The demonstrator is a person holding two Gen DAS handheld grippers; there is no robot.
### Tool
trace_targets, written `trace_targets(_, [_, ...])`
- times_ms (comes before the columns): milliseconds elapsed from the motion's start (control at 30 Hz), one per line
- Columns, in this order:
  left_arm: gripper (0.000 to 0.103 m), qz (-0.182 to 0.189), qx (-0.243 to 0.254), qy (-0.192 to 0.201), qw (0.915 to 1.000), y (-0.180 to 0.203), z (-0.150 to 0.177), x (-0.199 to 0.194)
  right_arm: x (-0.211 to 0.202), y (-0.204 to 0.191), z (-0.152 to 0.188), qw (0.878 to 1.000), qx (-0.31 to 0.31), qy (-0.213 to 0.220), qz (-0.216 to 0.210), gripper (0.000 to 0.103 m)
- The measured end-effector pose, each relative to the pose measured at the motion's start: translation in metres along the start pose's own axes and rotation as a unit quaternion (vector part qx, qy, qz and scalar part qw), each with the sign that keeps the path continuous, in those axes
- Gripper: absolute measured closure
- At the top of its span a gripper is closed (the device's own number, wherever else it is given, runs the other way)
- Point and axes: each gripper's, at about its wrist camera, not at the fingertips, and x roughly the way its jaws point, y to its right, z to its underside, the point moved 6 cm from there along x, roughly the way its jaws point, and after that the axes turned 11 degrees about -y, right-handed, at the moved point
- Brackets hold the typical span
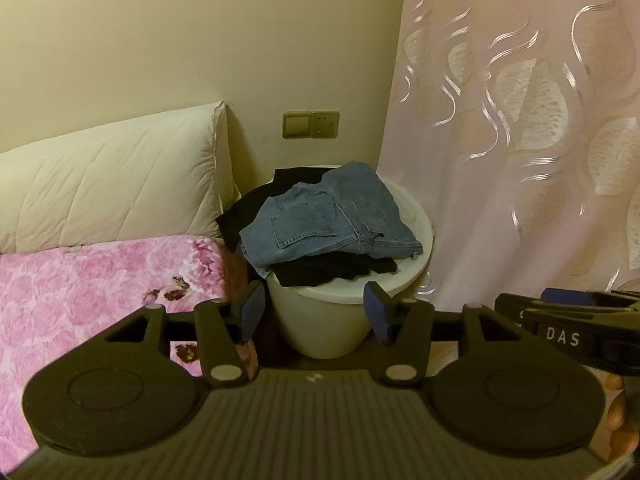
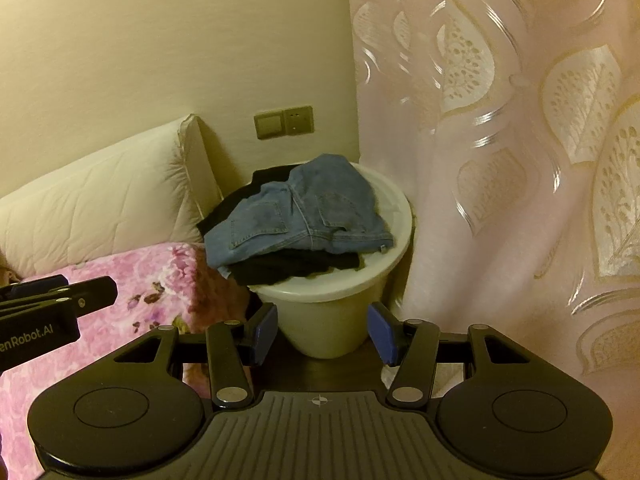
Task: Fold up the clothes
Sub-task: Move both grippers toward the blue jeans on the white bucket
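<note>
Both my grippers, left [image 1: 316, 312] and right [image 2: 322, 334], fingers apart, empty. Ahead between fingers: jeans [image 1: 328, 216] over black clothes [image 1: 336, 270] on white bin [image 1: 320, 324]. Bed [image 1: 92, 280] left, curtain [image 1: 520, 140] right.

Home bedroom: pillow [image 1: 116, 168], floral blanket [image 1: 100, 280], patterned curtain [image 1: 520, 140], wall socket [image 1: 311, 124]

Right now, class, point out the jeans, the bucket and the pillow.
jeans [image 1: 316, 220]: left wrist view, on the back pocket.
bucket [image 1: 324, 320]: left wrist view, on its bare front wall.
pillow [image 2: 100, 196]: right wrist view, on its quilted face.
</note>
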Motion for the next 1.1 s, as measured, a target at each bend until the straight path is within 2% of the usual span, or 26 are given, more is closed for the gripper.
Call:
trace_targets(767, [0.052, 0.0, -0.007, -0.002, 1.0, -0.027, 0.004, 0.017, 0.021, -0.01, -0.013, 1.0, -0.003, -0.004, -0.004, 0.049])
trace_targets(1100, [0.048, -0.003, -0.023, -0.019, 0.9996, -0.043, 0.001, 0.023, 0.032, -0.016, -0.024, 1.0, -0.015, -0.006, -0.001, 0.049])
